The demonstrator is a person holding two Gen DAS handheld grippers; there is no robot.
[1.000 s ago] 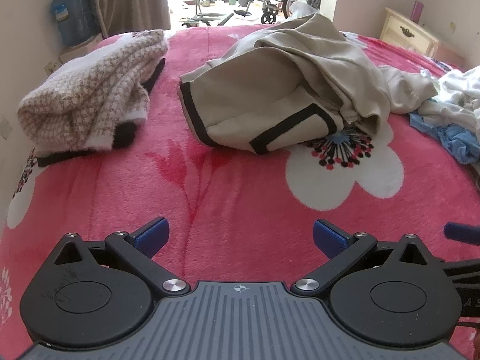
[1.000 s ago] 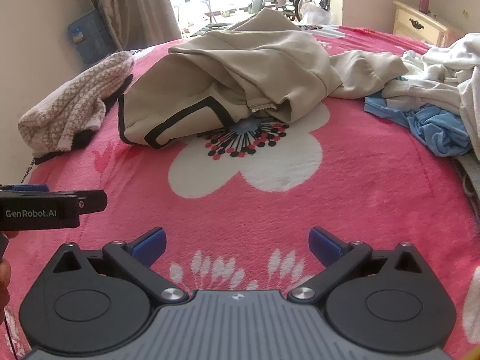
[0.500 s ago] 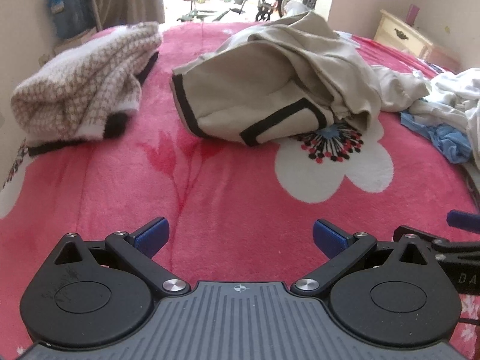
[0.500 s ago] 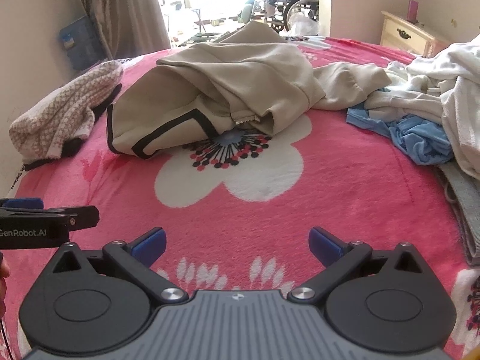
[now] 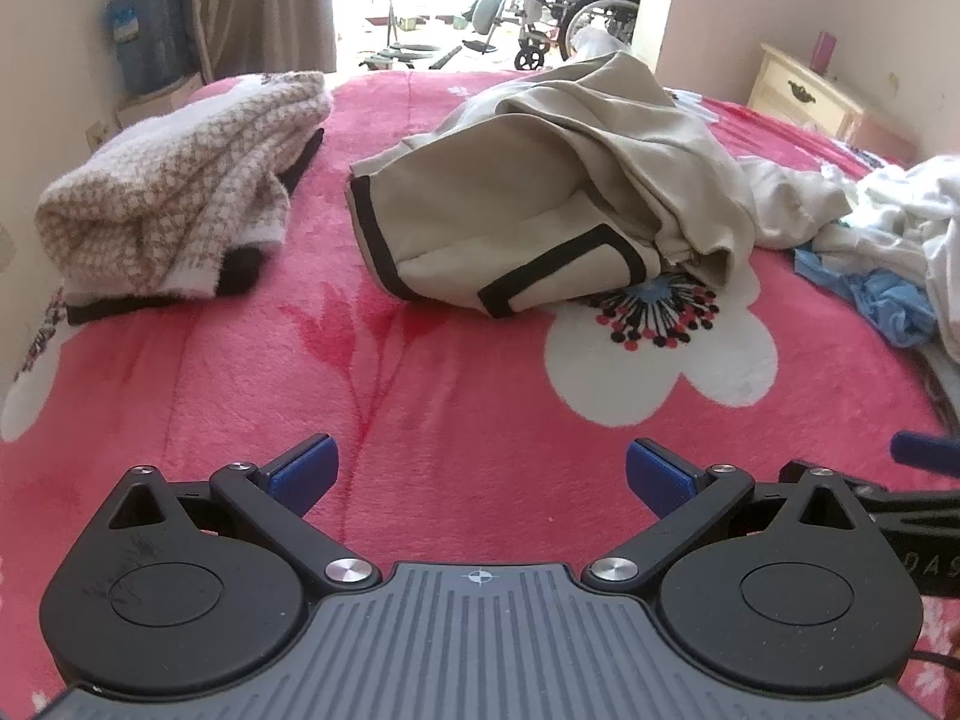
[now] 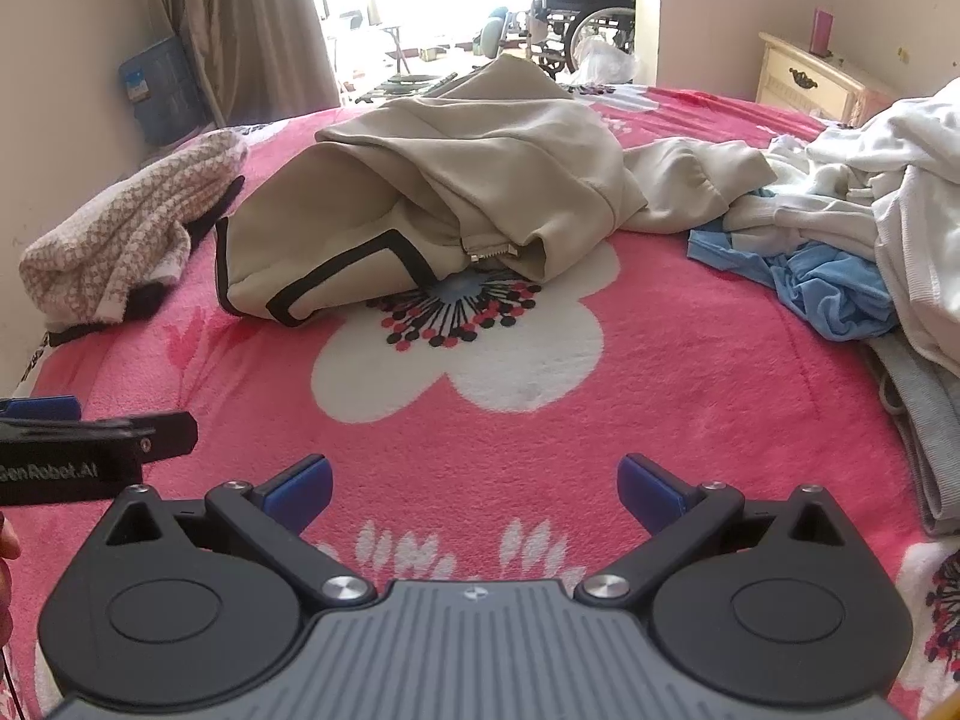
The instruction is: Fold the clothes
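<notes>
Against the views of a second ago, both cameras are found drawn back and slightly raised: the beige garment (image 5: 540, 204) sits further off and more of the pink floral blanket (image 5: 420, 396) is exposed in front of it. Nothing on the bed has been shifted; only the vantage has changed. This is read as a pause or re-approach, with no fold begun. Left of the beige garment, well apart from it, a folded houndstooth knit (image 5: 174, 192) is seen resting on something black, probably an item already done. The beige garment, black-trimmed and apparently a jacket or hooded top, lies crumpled beyond the white flower print (image 6: 462, 348), its near edge touching the flower's dark centre. Its long axis is judged to run from the near-left, where the black-edged hem faces the cameras, toward the far-right, where a sleeve (image 6: 696, 180) trails off; a zipper end (image 6: 489, 252) shows under the overhanging fold. Right of the garment, just beside that sleeve, an unsorted heap of white and blue clothes (image 6: 840, 252) is noted. The left gripper (image 5: 477, 471) is held with its blue pads spread wide, nothing between them, low over bare blanket nearer than the garment; the right gripper (image 6: 474, 480) is likewise spread and empty.
</notes>
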